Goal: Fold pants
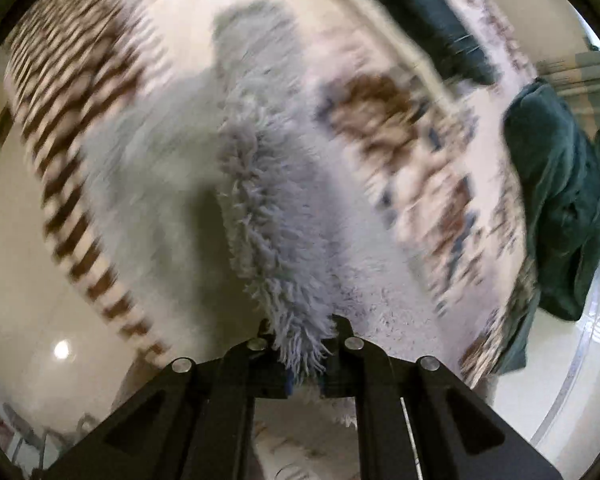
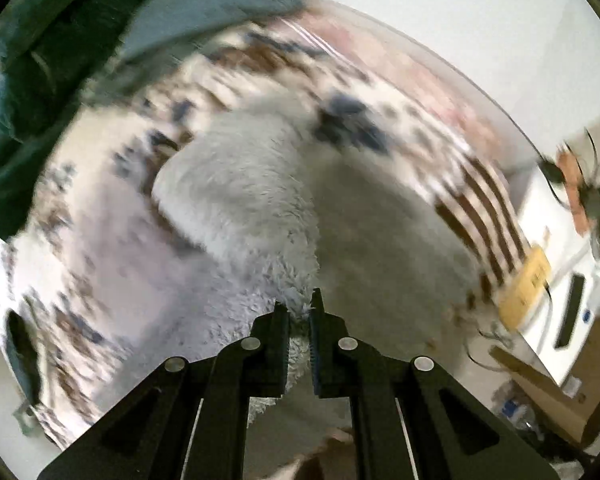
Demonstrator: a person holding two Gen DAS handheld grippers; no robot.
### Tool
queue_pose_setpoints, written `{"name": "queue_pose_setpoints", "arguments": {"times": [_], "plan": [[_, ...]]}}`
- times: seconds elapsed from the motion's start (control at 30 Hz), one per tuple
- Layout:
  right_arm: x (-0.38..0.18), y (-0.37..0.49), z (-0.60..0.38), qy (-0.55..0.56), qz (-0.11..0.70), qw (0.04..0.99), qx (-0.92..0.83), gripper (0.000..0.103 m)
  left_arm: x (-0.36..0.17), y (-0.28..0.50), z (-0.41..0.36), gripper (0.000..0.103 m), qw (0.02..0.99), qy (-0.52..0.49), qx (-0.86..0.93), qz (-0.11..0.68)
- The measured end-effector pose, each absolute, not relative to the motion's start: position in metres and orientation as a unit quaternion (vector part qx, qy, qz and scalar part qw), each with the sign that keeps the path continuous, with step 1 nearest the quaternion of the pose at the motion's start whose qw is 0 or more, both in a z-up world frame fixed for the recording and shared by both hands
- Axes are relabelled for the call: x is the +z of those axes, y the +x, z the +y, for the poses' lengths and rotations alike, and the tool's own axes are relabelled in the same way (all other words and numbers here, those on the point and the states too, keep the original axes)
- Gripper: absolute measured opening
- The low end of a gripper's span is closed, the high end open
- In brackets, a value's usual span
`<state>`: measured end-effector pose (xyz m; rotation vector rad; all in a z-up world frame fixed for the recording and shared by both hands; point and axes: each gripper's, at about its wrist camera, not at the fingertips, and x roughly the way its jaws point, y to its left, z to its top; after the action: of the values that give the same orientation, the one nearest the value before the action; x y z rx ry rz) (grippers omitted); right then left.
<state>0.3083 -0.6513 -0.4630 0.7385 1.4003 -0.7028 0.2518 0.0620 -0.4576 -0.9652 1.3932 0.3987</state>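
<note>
Both grippers, left (image 1: 300, 332) and right (image 2: 299, 312), clamp their jaws on the fluffy grey pants (image 1: 268, 200), hanging toward twelve o'clock, evidently for folding.

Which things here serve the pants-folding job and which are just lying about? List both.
Job:
- fluffy pale grey-blue fleece pants
- left gripper, shut on them
- right gripper, shut on them

Lying about:
- dark green cloth garment
- brown-and-cream patterned rug
- flat yellow box
- white appliance

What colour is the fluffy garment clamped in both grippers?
Pale grey-blue fleece pants, clearest in the left wrist view, pinched by the left gripper.
</note>
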Motion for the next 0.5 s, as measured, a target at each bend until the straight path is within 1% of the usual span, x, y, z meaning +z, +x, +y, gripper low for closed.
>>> {"name": "queue_pose_setpoints", "arguments": {"times": [0.1,0.2,0.23,0.27,0.3,0.33,0.37,0.43,0.5], "plan": [[-0.489,0.268,-0.651,0.317,0.627,0.634,-0.322,0.008,-0.496,0.223,0.063,0.006,0.623,-0.422,0.190,0.631],[-0.519,0.238,-0.644,0.311,0.642,0.625,-0.318,0.009,-0.528,0.211,0.067,0.007,0.611,-0.420,0.182,0.646],[-0.525,0.233,-0.643,0.316,0.647,0.617,-0.317,0.016,-0.533,0.206,0.067,0.010,0.610,-0.414,0.187,0.650],[-0.533,0.227,-0.640,0.316,0.658,0.609,-0.310,0.035,-0.535,0.204,0.069,0.010,0.609,-0.417,0.189,0.648],[-0.535,0.223,-0.638,0.315,0.663,0.607,-0.303,0.047,-0.536,0.203,0.070,0.010,0.611,-0.420,0.187,0.644],[-0.533,0.218,-0.634,0.309,0.665,0.611,-0.299,0.067,-0.532,0.203,0.069,0.011,0.618,-0.419,0.183,0.640],[-0.527,0.217,-0.629,0.300,0.662,0.620,-0.295,0.070,-0.528,0.201,0.069,0.015,0.625,-0.414,0.181,0.637],[-0.506,0.217,-0.619,0.253,0.654,0.650,-0.292,0.070,-0.511,0.196,0.067,0.025,0.646,-0.386,0.194,0.629],[-0.487,0.228,-0.611,0.208,0.643,0.678,-0.288,0.073,-0.490,0.196,0.059,0.029,0.683,-0.326,0.224,0.614]]}}
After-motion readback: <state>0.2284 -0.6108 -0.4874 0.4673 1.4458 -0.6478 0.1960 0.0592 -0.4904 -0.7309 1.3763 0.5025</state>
